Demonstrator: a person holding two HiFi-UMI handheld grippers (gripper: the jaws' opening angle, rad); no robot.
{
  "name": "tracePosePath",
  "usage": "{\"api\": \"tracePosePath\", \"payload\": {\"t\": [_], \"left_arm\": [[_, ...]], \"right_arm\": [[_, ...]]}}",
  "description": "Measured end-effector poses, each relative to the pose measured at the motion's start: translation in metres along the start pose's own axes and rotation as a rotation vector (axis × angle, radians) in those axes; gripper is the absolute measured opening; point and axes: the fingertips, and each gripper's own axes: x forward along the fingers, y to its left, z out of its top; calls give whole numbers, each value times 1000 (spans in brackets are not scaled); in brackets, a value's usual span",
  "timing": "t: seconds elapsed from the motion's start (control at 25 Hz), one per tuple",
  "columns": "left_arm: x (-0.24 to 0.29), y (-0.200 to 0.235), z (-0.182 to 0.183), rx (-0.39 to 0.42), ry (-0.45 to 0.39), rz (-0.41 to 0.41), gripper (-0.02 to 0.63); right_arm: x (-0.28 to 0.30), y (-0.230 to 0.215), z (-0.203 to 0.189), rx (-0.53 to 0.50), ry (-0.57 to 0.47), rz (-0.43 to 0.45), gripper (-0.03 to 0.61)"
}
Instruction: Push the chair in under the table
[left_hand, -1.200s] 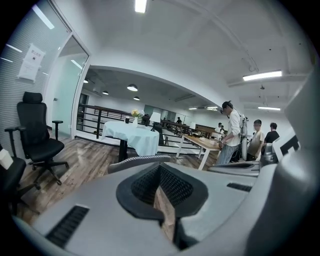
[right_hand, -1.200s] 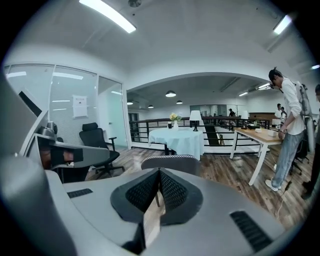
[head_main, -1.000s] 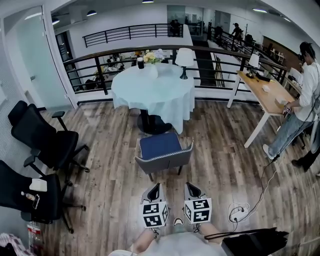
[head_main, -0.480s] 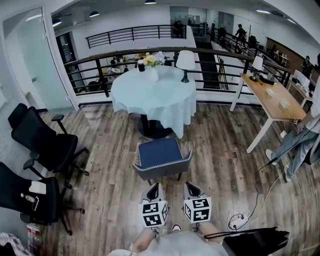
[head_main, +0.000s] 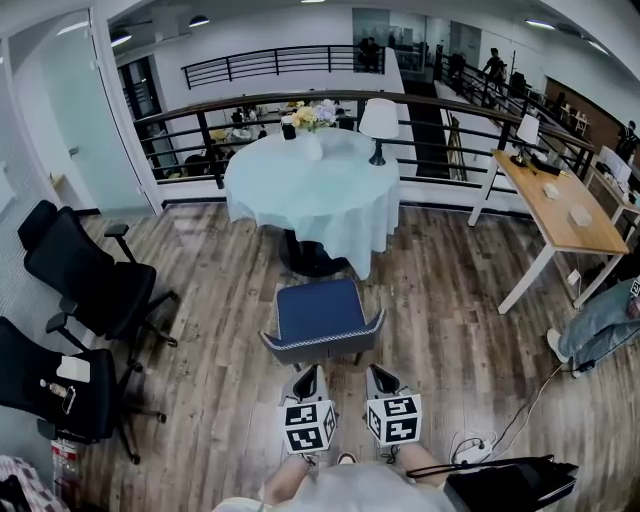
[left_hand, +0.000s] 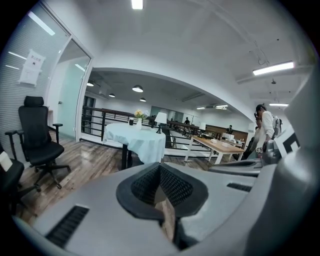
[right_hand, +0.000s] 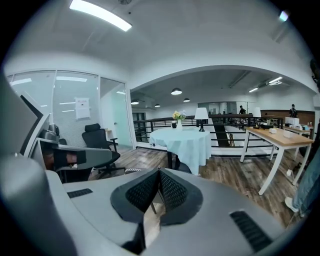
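Head view first: the chair (head_main: 321, 312), blue seat in a grey shell, stands on the wood floor just near of the round table (head_main: 310, 185), its seat not yet under the hanging cloth, its backrest facing me. The left gripper (head_main: 311, 373) and right gripper (head_main: 380, 372) sit side by side just behind that backrest; I can't tell if they're touching it. Left gripper view: the ribbed pads are pressed together on nothing, table far ahead. Right gripper view: same story, jaws closed and empty, table ahead and slightly right, chair mostly hidden below the nose. My read is a stiff shell, moderately heavy, with legs that will likely drag rather than roll. I'd push with both closed noses high on the backrest rim, spread evenly left and right, so it doesn't twist off line or tip.
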Motion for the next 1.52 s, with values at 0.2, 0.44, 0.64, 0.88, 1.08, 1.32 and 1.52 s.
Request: {"api": "tracePosePath", "payload": {"t": [0.2,0.44,0.64,0.88,1.08,1.32,1.52], "left_arm": [[13,-3,-2,-8,13,26,3],[25,1,-4,-9,31,58,3],[33,1,-5,-10,40,71,3],[48,6,-6,-17,59,68,4],[72,16,4,-20,58,60,4],[96,32,20,-23,50,50,3],[120,43,34,-30,45,36,3]], "right_arm": [[13,-12,-1,-2,19,29,17],[28,-20,0,5,35,63,17],[36,-25,-6,12,56,80,17],[53,-27,-6,18,79,88,17],[75,-32,5,23,79,81,17],[103,-35,20,24,79,73,17],[124,-36,34,20,78,71,17]]}}
